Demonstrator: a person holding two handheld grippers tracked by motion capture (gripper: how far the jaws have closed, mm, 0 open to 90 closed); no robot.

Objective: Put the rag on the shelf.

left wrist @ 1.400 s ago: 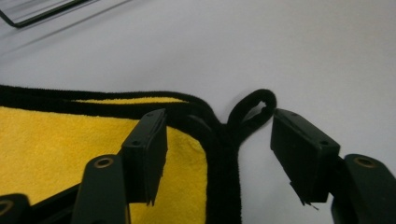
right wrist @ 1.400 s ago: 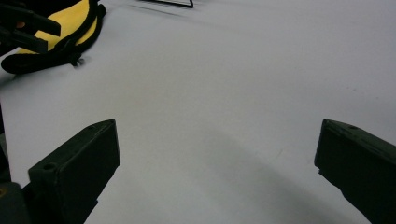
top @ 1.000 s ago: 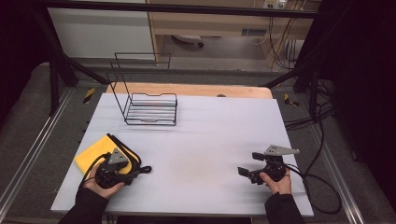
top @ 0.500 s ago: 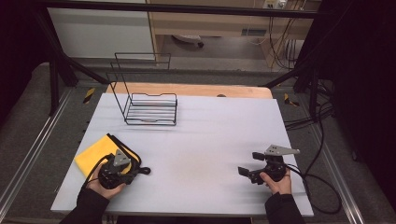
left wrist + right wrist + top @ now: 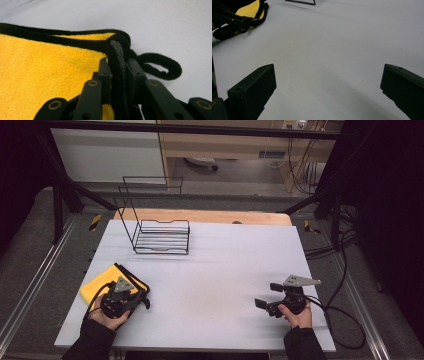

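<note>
A folded yellow cloth [image 5: 100, 284] with black trim lies at the table's near left. My left gripper [image 5: 139, 297] sits over its right corner. In the left gripper view the jaws are shut on the cloth's black-edged corner [image 5: 117, 57], and a black hanging loop [image 5: 162, 67] curls off to the right of it. My right gripper [image 5: 267, 300] rests at the near right of the table, pointing left, its jaws wide open with nothing between them. In the right gripper view the cloth [image 5: 252, 10] and the left gripper show far off at the upper left.
A black wire rack [image 5: 160, 232] stands at the back left of the white table [image 5: 225, 265]. A wooden strip [image 5: 200, 216] runs along the far edge. Cables [image 5: 340, 310] trail off the right side.
My left gripper has shifted slightly right along the cloth's near edge and settled on its corner. The right gripper has stayed put.
</note>
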